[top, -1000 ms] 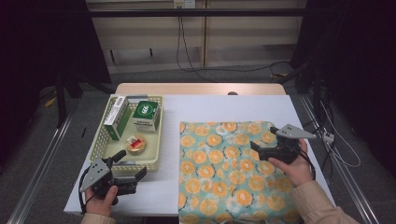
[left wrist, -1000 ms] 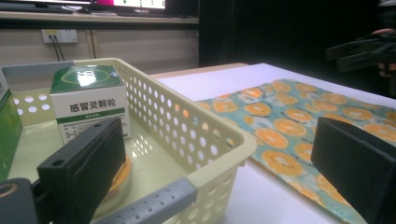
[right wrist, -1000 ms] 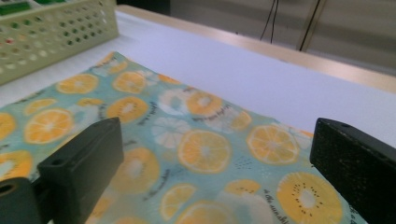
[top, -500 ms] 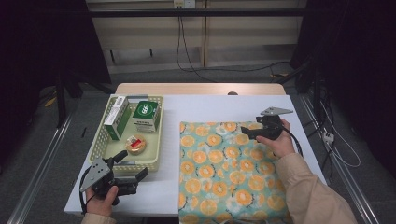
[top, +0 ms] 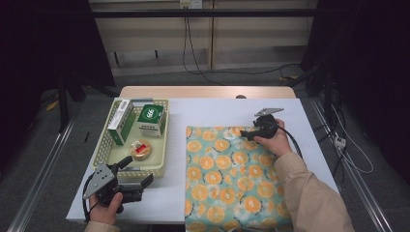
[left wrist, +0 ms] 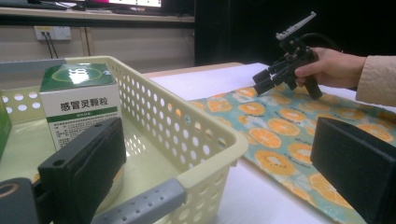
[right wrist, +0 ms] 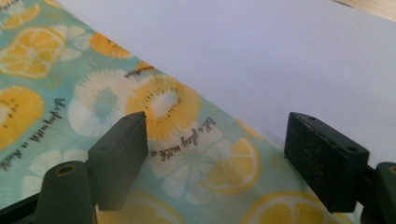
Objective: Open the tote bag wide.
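Observation:
A teal cloth point(top: 232, 179) printed with orange slices lies flat on the right half of the white table. My right gripper point(top: 245, 132) is at the cloth's far edge, held low. Its jaws stand open over the printed fabric point(right wrist: 56, 93) with nothing between them. The left gripper view shows that right gripper point(left wrist: 262, 81) from the side, tilted down at the cloth point(left wrist: 280, 126). My left gripper point(top: 137, 172) rests by the front right corner of a yellow basket point(top: 163, 140). It is open, and the basket rim point(left wrist: 205, 135) lies between its jaws.
In the basket are a green and white box point(top: 151, 120), a longer green and white box point(top: 121, 121) and a round tin point(top: 141, 148). The wooden table edge point(top: 208, 92) lies at the back. Cables run along the floor behind and to the right.
My right gripper has moved from the cloth's right side up and leftward to its far edge. The left gripper has stayed in place.

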### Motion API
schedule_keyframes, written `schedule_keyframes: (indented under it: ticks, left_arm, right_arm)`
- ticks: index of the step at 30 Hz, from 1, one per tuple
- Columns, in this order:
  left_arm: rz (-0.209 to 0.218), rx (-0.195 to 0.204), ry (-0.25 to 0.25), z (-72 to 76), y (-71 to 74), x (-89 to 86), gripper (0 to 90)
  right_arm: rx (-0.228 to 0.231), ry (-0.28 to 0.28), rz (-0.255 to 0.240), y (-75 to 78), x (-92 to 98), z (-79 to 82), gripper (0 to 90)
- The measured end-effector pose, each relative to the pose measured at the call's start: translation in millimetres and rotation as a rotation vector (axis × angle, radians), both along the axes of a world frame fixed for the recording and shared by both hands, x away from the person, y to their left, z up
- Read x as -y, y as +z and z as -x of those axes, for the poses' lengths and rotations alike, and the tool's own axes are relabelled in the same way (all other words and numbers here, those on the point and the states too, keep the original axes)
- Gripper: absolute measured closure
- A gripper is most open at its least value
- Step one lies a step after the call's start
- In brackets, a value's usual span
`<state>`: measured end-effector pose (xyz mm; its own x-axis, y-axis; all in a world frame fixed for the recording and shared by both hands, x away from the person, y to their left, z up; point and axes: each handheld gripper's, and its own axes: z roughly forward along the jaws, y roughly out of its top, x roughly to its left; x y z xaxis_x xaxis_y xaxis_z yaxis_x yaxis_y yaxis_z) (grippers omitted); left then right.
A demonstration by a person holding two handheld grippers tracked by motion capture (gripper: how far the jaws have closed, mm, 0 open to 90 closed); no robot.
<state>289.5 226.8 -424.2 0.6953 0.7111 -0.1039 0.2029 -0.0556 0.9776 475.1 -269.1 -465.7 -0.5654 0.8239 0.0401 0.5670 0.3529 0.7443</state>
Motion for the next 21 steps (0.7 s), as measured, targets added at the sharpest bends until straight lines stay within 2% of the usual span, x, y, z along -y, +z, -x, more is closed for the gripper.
schedule_keyframes:
  ticks: [3, 7, 10, 15, 19, 21]
  left_arm:
    - [-0.001, -0.001, 0.0, -0.2, -0.5, 1.1, 3.5]
    - [-0.006, 0.0, 0.001, -0.9, -0.7, 1.4, 3.5]
    - [-0.006, 0.004, -0.001, -1.7, -0.6, 1.7, 3.5]
    - [-0.009, 0.005, -0.005, -3.5, -0.6, 2.1, 3.5]
    - [-0.003, 0.007, -0.001, -2.8, 0.4, 3.3, 3.5]
    - [-0.006, 0.01, -0.002, -2.7, 0.7, 3.3, 3.5]
  right_arm:
    - [-0.009, 0.01, 0.009, -0.5, -0.9, -1.3, 28.8]
    - [-0.008, 0.009, 0.021, -0.6, -0.9, -1.2, 32.3]
    - [-0.005, 0.013, 0.022, 0.6, 2.4, 0.3, 46.9]
    - [-0.032, 0.056, 0.021, 4.5, 5.9, 3.9, 72.6]
    - [-0.046, 0.066, 0.015, 5.2, 4.5, 4.7, 85.3]
    - [-0.045, 0.066, 0.013, 4.9, 4.2, 4.7, 88.9]
